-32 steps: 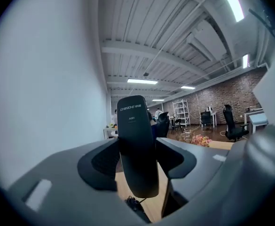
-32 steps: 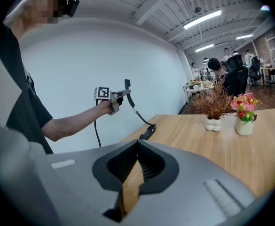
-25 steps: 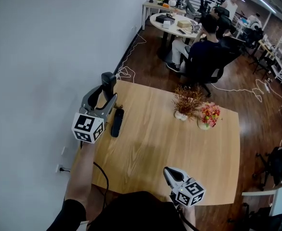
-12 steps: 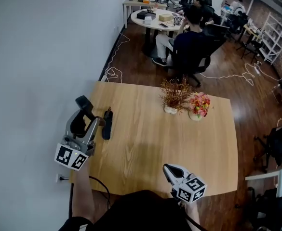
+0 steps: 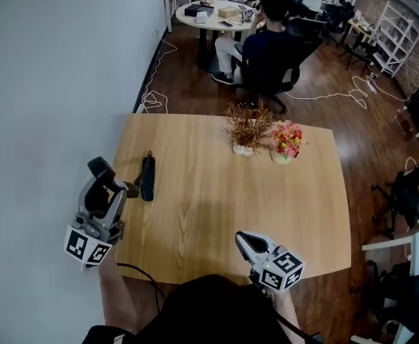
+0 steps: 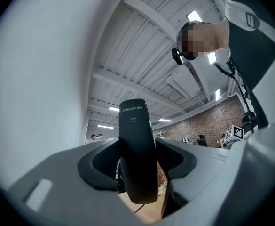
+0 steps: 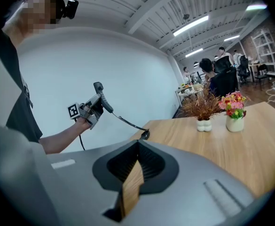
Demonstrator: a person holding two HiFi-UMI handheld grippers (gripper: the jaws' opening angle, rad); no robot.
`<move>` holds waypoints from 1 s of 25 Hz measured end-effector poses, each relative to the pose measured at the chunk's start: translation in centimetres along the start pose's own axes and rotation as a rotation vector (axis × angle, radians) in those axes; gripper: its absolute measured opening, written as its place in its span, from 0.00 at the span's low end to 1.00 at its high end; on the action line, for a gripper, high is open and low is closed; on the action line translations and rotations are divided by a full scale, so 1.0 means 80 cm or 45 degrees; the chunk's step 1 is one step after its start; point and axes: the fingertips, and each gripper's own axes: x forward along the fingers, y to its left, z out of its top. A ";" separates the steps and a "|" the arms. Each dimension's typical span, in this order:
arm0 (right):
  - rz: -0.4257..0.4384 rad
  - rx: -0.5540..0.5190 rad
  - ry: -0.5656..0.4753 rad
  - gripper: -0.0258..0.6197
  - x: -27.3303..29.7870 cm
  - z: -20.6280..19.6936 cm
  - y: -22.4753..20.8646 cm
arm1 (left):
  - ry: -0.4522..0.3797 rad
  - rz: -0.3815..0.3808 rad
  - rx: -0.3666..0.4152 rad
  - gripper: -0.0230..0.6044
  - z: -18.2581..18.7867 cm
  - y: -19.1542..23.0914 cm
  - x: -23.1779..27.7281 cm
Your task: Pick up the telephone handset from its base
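The black handset (image 5: 100,169) is off its base (image 5: 147,178) and held in the air past the table's left edge, close to the white wall. My left gripper (image 5: 107,189) is shut on it. In the left gripper view the handset (image 6: 136,140) stands upright between both pads and tilts toward the ceiling. A coiled cord (image 7: 125,121) runs from the handset (image 7: 99,95) down to the base (image 7: 145,135) on the table. My right gripper (image 5: 243,239) hovers over the table's near edge with its jaws together and nothing in them; the wood shows past its tips (image 7: 136,147).
The wooden table (image 5: 266,206) carries a vase of dried stems (image 5: 243,131) and a vase of pink flowers (image 5: 283,140) at its far side. The white wall (image 5: 44,120) runs along the left. A seated person (image 5: 263,52) and a round table (image 5: 209,16) are beyond.
My left gripper has carried the handset to the left and nearer to me, from over the table to beyond its left edge, and the cord has stretched. The right gripper has stayed put.
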 end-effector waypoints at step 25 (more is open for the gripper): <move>0.028 -0.011 -0.025 0.04 -0.011 0.010 0.023 | 0.067 -0.015 -0.006 0.43 -0.003 -0.009 0.001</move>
